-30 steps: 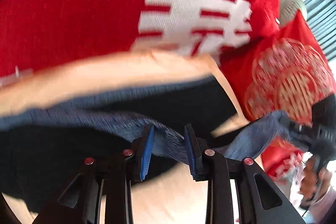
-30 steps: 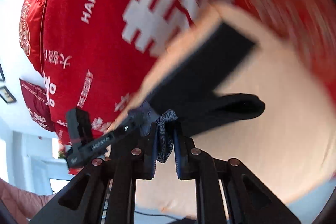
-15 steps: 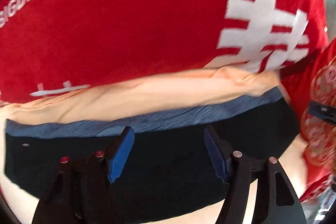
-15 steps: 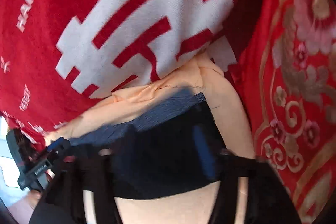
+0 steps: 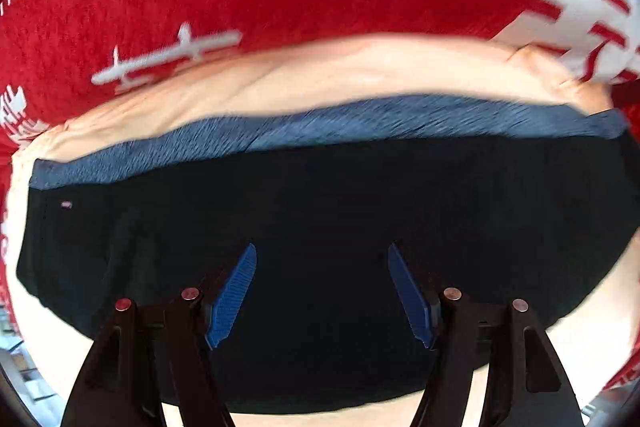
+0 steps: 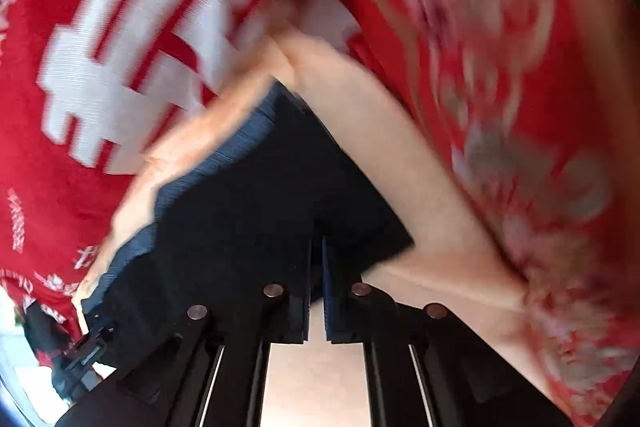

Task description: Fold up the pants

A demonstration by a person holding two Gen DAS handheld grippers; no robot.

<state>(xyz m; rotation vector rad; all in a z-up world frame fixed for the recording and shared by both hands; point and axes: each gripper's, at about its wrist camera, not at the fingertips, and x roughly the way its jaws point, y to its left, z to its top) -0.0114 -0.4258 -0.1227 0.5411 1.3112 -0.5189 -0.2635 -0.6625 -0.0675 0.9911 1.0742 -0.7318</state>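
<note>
Black pants (image 5: 320, 211), 1 pair, lie flat; left claw (image 5: 322, 291) gapes, right claw (image 6: 316, 283) is pinched together.

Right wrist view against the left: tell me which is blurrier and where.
Right wrist view: heavy motion smear across the red cloth and the pants; the right claw stays sharp. Left wrist view: crisper, slight blur along the waistband; fisheye bows the edges.
</note>
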